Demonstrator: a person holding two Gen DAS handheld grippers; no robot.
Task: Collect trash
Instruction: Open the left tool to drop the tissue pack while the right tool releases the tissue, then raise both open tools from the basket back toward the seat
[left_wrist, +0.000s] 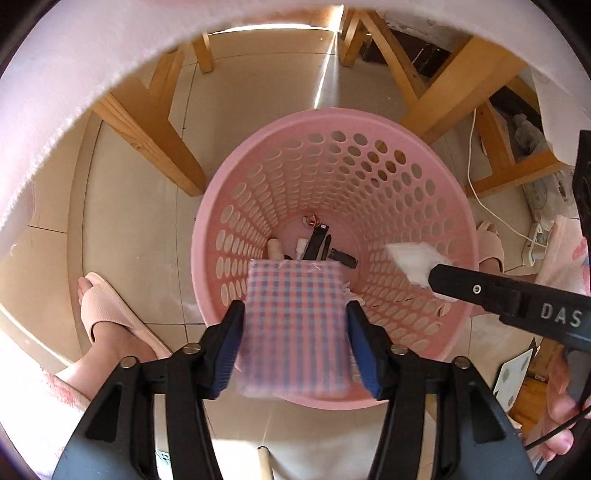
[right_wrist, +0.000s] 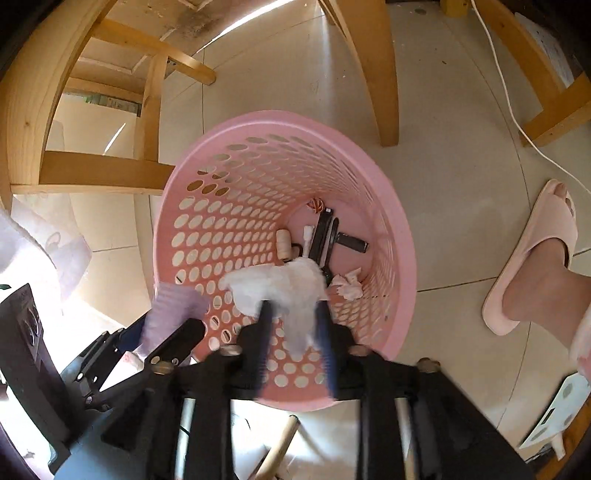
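Left wrist view: the left gripper, jaws spread, brackets a blurred pink-and-blue checked cloth over the pink perforated plastic basket. The right gripper, parted, releases white crumpled tissue; either might snag a pad or drift past the rim.

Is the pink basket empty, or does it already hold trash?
Not empty. The pink basket holds a few small items on its bottom: black pieces, a crumpled white scrap and a small cream spool.
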